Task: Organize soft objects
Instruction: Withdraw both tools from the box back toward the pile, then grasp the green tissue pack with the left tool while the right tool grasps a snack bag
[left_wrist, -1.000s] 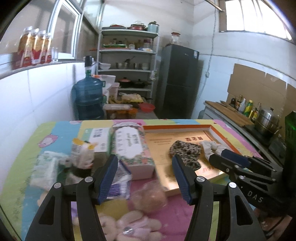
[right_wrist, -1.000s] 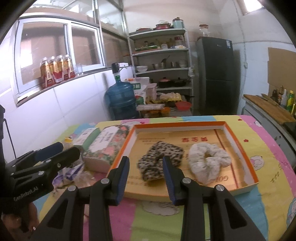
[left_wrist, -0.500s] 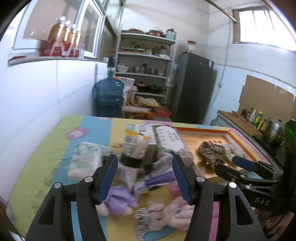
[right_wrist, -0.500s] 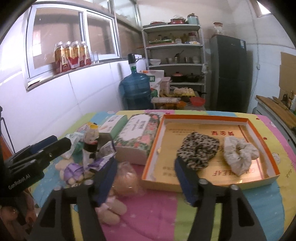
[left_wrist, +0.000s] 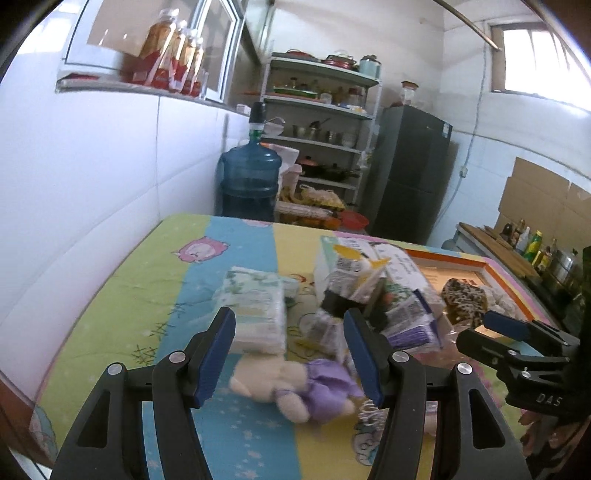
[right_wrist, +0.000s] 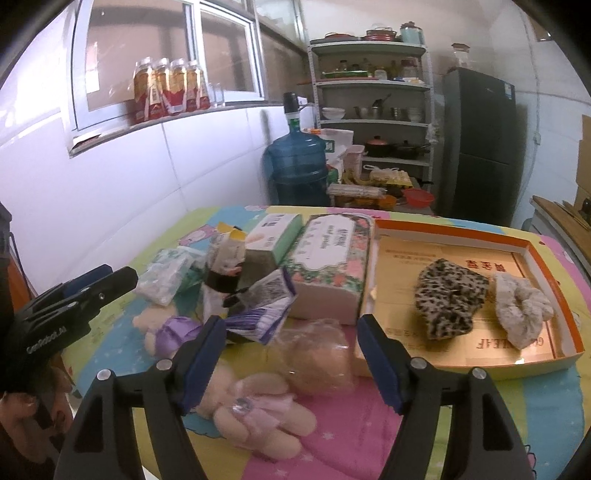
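My left gripper is open and empty, held above a plush toy in a purple dress on the colourful table. My right gripper is open and empty, above a pink plush toy and a bagged beige soft thing. The purple plush also shows in the right wrist view. An orange-rimmed tray at the right holds a leopard scrunchie and a white fluffy scrunchie.
A floral tissue box, a green-white box, a tissue pack, a small carton and a purple-striped packet crowd the table's middle. A white wall runs along the left. A water jug stands beyond the far edge.
Both grippers have swung left, away from the tray, toward the plush toys. The right gripper has opened wider. The left gripper stays open.
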